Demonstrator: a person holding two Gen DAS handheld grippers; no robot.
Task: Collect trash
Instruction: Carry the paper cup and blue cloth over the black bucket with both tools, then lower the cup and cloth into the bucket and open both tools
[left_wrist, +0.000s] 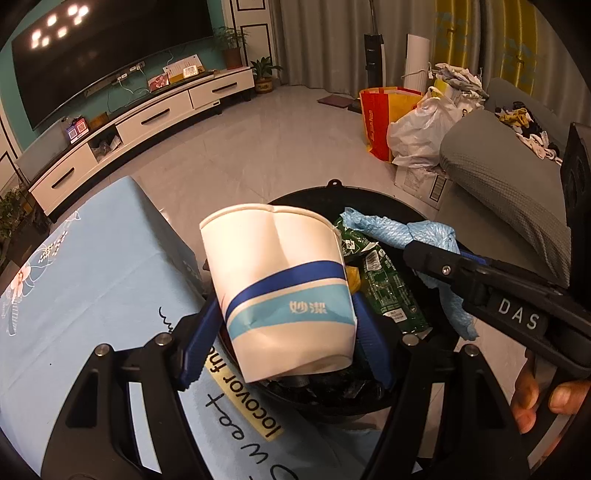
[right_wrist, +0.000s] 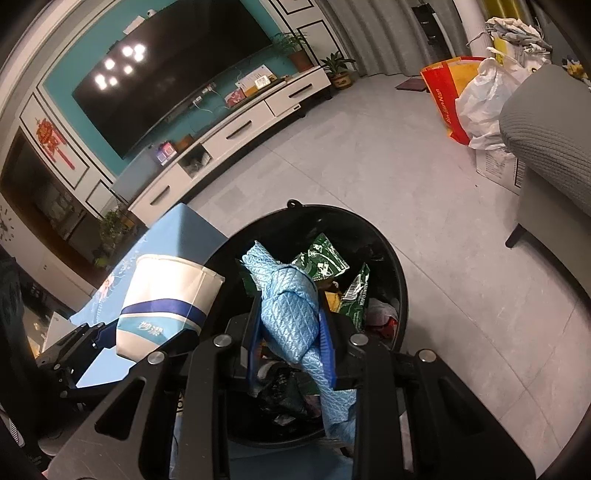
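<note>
I've got a paper cup (left_wrist: 284, 291) pinched in the left gripper (left_wrist: 286, 334), blue pads on the lower wall at either side, near the base. The wall is already dented and creased up to the rim. My read: it's very light and thin, crushes under any real squeeze, and has a slick printed surface. Low on the body, where the base stiffens it, looks like the right place to hold. Nothing visible inside it from here.

Right gripper (right_wrist: 291, 332) is clamped on a bunched blue cloth (right_wrist: 291, 306), jaws fairly narrow with the fabric squashed between the pads. It's soft and limp with a textured weave, so slip risk looks low. The loose tail hangs below the pads, and I'd expect it to drape and possibly catch the rim.

Position: the black trash bin (right_wrist: 388, 251) sits on the floor beside the blue-clothed table (left_wrist: 92, 266), with green wrappers (right_wrist: 321, 258) already inside. In the right wrist view the cloth hangs over the bin mouth. The cup is at the bin's table-side edge, partly over the opening, tilted mouth-up away from me. The two grippers are side by side, close.
</note>
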